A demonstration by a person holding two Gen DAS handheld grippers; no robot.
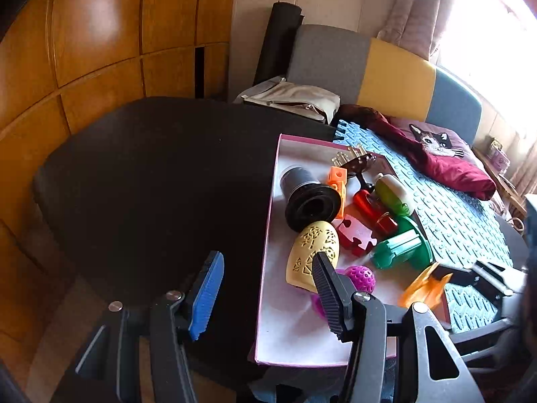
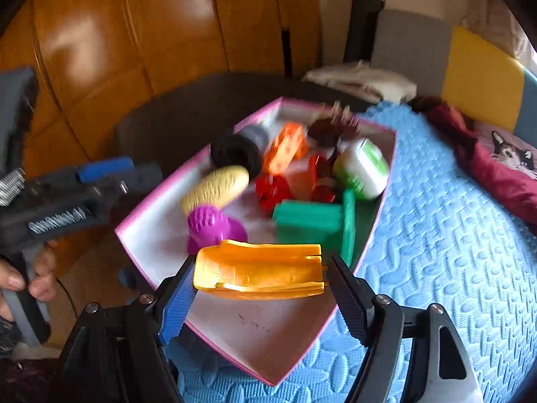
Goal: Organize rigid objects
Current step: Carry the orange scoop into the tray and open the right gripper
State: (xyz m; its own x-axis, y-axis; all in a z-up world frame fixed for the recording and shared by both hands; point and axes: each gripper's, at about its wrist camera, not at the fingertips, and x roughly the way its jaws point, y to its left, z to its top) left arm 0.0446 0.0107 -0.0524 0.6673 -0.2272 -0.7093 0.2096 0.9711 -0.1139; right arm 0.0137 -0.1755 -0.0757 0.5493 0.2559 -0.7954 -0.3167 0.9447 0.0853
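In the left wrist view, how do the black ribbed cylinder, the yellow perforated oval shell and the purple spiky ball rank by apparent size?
1. Black ribbed cylinder and yellow perforated oval shell: look alike, and the shell lies nearer, so unranked.
2. Purple spiky ball: clearly smallest.
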